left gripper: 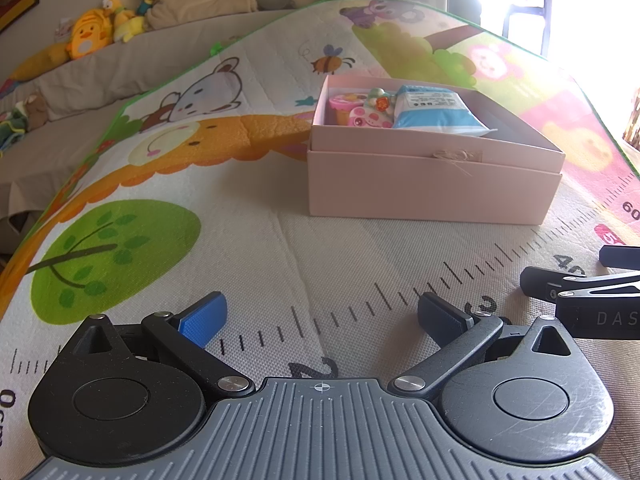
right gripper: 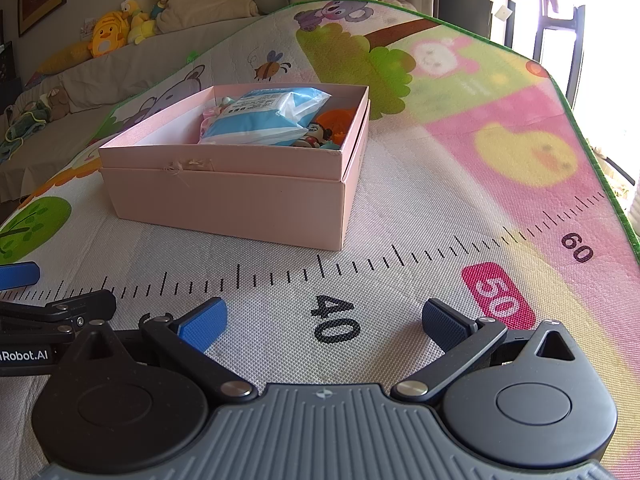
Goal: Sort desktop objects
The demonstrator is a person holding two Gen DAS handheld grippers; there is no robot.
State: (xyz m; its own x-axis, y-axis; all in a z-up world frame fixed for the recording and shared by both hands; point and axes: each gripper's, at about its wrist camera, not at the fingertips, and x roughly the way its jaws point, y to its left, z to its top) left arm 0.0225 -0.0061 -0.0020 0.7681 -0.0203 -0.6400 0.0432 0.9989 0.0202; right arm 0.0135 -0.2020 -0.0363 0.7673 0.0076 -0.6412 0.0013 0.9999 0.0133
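Observation:
A pink cardboard box [left gripper: 432, 188] [right gripper: 224, 196] stands open on the cartoon play mat [left gripper: 248, 248] [right gripper: 420, 216]. Inside it lie a blue-and-white packet [left gripper: 436, 110] [right gripper: 268, 116], small pink toys [left gripper: 360, 114] and an orange-haired figure [right gripper: 326, 128]. My left gripper [left gripper: 322, 318] hovers open over the mat's ruler marks, well short of the box, with nothing between its fingers. My right gripper [right gripper: 324, 320] is open too, above the "40" mark, nearer than the box and to its right. Each gripper shows at the edge of the other's view.
A sofa [left gripper: 100, 68] [right gripper: 120, 64] with plush toys [left gripper: 86, 36] [right gripper: 106, 36] and cushions runs behind the mat. A bright window [left gripper: 560, 4] [right gripper: 580, 32] lies to the right. The mat's green edge [right gripper: 600, 160] drops off at the right.

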